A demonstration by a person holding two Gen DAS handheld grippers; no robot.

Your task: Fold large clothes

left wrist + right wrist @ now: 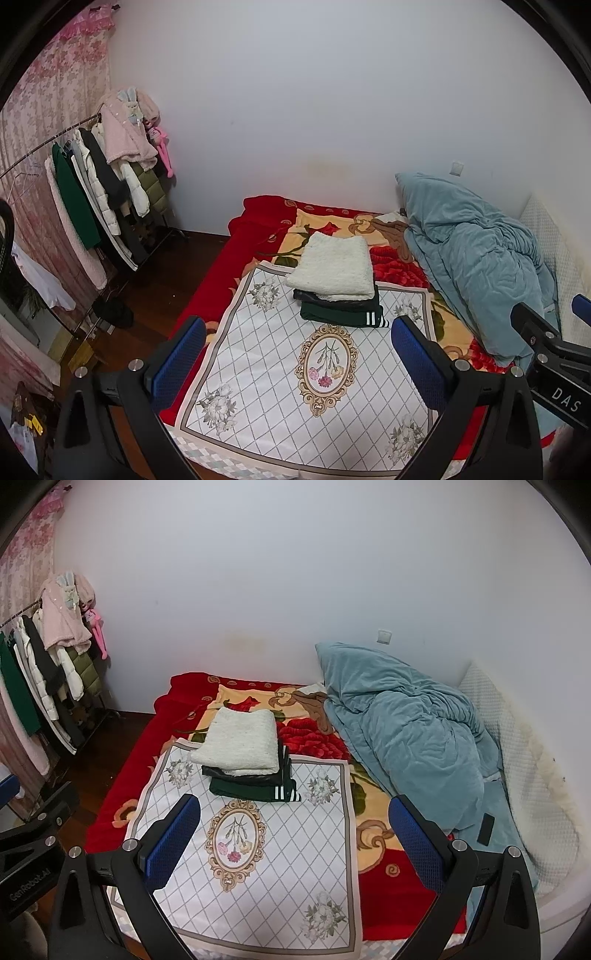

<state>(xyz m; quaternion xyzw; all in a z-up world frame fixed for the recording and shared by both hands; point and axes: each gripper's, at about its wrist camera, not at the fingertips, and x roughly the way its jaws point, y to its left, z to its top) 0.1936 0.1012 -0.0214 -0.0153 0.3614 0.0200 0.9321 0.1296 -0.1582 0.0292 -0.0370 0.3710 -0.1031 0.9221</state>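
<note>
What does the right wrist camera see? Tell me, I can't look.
A stack of folded clothes, fluffy white sweater on top, sits on a white floral cloth on a red bed. The open right gripper hovers over it.

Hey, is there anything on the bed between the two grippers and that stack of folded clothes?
Nothing visible. Between the left gripper, the right gripper and the stack of folded clothes lies only the flat white patterned cloth. Both sets of jaws are open and empty. The blue quilt lies off to the right.
</note>
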